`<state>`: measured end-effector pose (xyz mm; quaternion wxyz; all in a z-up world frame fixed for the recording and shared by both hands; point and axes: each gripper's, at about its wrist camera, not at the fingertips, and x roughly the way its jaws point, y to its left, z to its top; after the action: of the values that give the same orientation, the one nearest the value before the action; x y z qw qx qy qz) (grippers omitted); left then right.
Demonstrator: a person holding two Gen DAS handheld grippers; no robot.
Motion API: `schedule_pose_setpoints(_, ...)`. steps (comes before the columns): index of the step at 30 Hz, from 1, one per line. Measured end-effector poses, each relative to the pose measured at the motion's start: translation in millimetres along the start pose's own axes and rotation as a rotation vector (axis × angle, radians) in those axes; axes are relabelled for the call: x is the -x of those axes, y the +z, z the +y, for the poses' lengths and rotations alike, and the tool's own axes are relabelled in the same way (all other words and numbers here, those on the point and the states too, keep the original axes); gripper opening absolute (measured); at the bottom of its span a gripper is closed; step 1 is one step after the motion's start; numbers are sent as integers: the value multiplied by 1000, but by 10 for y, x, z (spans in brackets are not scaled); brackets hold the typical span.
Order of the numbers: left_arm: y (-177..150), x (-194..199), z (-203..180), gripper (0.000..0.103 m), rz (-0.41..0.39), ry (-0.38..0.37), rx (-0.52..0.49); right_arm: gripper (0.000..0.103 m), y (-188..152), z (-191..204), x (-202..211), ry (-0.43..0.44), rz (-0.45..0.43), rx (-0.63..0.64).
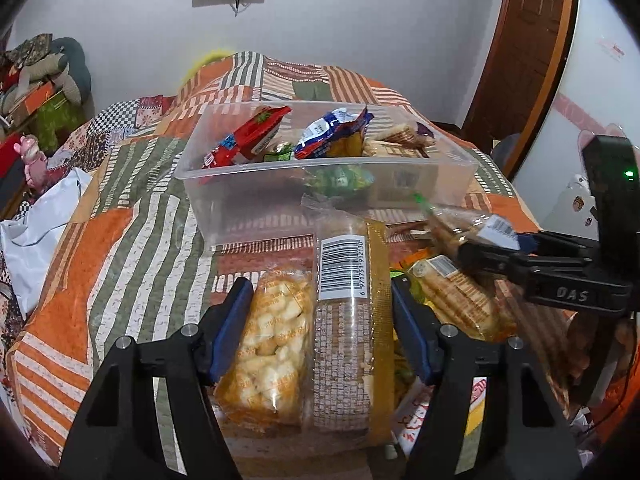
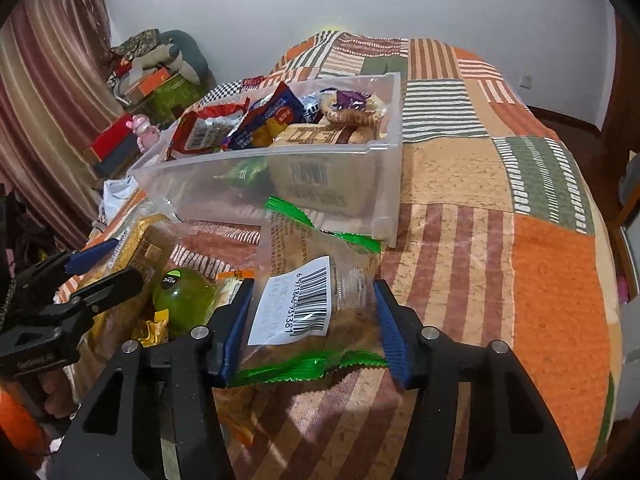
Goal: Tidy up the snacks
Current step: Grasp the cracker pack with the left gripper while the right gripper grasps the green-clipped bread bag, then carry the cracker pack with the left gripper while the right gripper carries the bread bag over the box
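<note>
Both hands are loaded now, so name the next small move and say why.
Probably lift both packets and carry them to the clear bin. The left gripper clasps the gold-trimmed snack pack, the right gripper the green-edged packet, and the bin just ahead already holds snacks.

Both grippers angle downward, side by side. The left gripper [image 1: 322, 312] has its blue pads squeezed against a snack pack [image 1: 304, 320], and the right gripper [image 2: 314, 320] is clamped on another packet [image 2: 308, 304] (jaws only partway closed).
</note>
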<state>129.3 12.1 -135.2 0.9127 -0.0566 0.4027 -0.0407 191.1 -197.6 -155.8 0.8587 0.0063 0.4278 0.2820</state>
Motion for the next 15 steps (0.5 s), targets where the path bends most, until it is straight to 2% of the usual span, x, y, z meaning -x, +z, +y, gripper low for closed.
schedule_pose_setpoints(6, -19, -1, 162, 68, 19, -24, 53, 53, -12, -51, 173, -4, -40, -15)
schedule_pose_setpoints(9, -39, 81, 169, 68, 23, -28, 45, 53, -23, -43, 237, -6, -51, -11)
schedule_pose_setpoints(15, -52, 360, 228, 68, -37, -6, 53, 53, -37, -3, 301, -8, -62, -1)
